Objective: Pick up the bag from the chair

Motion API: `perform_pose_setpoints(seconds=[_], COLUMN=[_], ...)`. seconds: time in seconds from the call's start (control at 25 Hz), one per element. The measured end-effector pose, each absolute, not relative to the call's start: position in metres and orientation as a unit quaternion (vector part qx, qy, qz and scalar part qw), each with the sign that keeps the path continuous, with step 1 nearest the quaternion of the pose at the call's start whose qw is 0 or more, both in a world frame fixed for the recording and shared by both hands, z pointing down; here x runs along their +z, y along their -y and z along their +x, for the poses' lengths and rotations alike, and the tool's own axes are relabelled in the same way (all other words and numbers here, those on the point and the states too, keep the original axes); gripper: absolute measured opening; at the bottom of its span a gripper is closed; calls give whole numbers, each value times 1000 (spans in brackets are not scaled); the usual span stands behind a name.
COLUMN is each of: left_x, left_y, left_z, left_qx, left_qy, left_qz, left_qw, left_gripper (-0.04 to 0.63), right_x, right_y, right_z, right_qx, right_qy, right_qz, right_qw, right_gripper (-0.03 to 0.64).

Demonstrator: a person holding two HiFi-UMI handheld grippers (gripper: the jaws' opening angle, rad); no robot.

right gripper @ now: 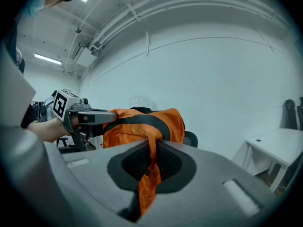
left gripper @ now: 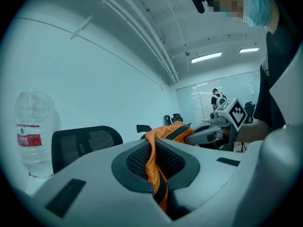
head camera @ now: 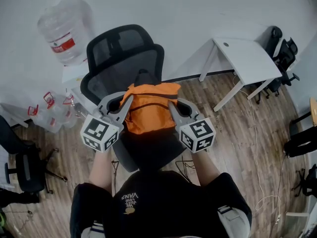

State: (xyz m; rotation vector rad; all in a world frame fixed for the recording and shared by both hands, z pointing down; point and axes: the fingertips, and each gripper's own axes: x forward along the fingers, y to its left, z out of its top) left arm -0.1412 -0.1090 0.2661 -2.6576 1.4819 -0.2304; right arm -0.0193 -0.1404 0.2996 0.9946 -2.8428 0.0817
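Head view overhead, steeply down; gripper views level, facing inward (sharing bag).

My left tool is clamped on a fold of the orange bag. The fabric, edged with a black strip, runs up between the closed jaws. Past them I see the bulk of the bag, with the right tool reaching its far side, marker cube tilted toward me. Left of the bag stands the black mesh chair back. Further left is a large clear water bottle against the pale wall.
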Motion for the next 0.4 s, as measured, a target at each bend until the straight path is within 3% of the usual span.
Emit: perform_pose_setpoints(seconds=[0.4], left_x=[269], left_y=[110], left_z=[-140], left_qx=[-79], left_qy=[-482], left_qz=[-872], left_qw=[43], left_gripper=[20], right_x=[303], right_y=[141], right_z=[-19], right_qx=[29], right_qy=[941], right_qz=[331], right_qw=[68], right_gripper=[11])
